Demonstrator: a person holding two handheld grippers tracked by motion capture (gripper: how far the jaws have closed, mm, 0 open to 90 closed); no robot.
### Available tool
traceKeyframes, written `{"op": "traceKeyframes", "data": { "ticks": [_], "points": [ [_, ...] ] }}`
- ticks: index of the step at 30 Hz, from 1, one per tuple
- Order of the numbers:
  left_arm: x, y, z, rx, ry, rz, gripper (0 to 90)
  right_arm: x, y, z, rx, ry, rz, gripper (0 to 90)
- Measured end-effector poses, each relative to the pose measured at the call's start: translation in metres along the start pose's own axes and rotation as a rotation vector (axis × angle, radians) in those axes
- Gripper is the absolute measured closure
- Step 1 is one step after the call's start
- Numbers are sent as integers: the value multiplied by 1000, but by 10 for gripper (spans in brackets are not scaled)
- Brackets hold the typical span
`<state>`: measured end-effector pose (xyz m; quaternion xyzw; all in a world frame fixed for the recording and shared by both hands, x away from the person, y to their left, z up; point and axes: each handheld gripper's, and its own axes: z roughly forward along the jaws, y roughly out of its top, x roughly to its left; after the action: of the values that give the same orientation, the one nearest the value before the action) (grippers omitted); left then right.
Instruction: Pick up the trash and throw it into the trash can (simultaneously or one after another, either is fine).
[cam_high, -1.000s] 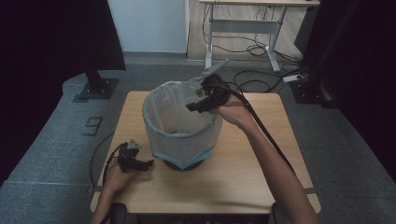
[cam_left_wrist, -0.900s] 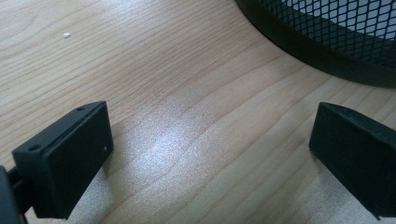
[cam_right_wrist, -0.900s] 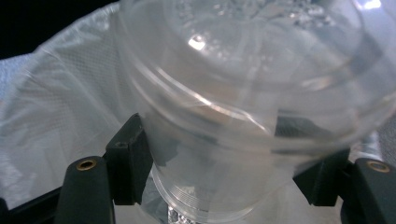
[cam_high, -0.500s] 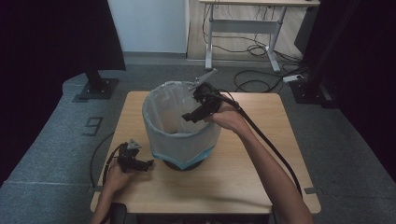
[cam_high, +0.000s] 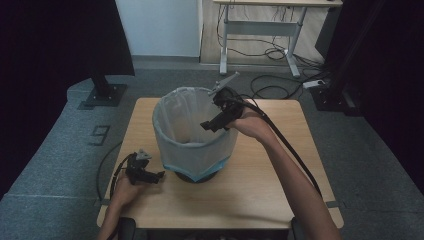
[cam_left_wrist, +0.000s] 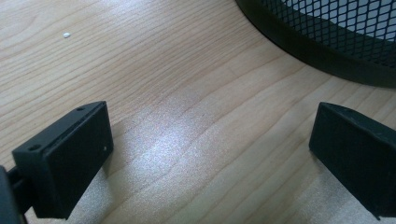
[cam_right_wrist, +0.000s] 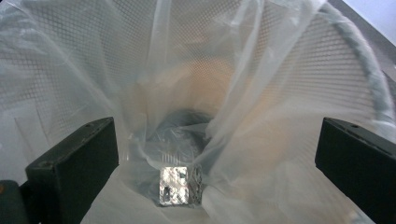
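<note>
Both tongs wide, empty; right tongs (cam_right_wrist: 215, 154) just opened over half-hidden foil packet (cam_right_wrist: 180, 185).

The table (cam_high: 260, 195) top is light wood with a visible grain and a smooth, faintly satin finish that takes a soft sheen between the jaws in the left gripper view. The waste bin (cam_left_wrist: 327, 28) is black expanded-metal mesh on a solid matt black base band. Its liner bag (cam_right_wrist: 261, 116) is thin translucent white plastic film, creased and slightly glossy, with a pale blue edge (cam_high: 197, 171) low on the outside in the high view. At the bottom of the bag lies a foil blister pack (cam_right_wrist: 180, 185), silvery, embossed and strongly reflective. The jaws of both grippers are matt black plastic with flat, smooth faces. The floor (cam_high: 60, 150) is grey carpet, rough-textured.
</note>
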<state>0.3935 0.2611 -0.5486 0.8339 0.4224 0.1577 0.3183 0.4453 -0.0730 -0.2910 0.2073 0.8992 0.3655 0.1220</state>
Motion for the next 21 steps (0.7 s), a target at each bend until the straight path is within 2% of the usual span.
{"op": "traceKeyframes", "data": {
  "ticks": [21],
  "points": [
    [0,0,0,0,2,0,0,-19,-28,-31,-53,-80,71,0]
  ]
}}
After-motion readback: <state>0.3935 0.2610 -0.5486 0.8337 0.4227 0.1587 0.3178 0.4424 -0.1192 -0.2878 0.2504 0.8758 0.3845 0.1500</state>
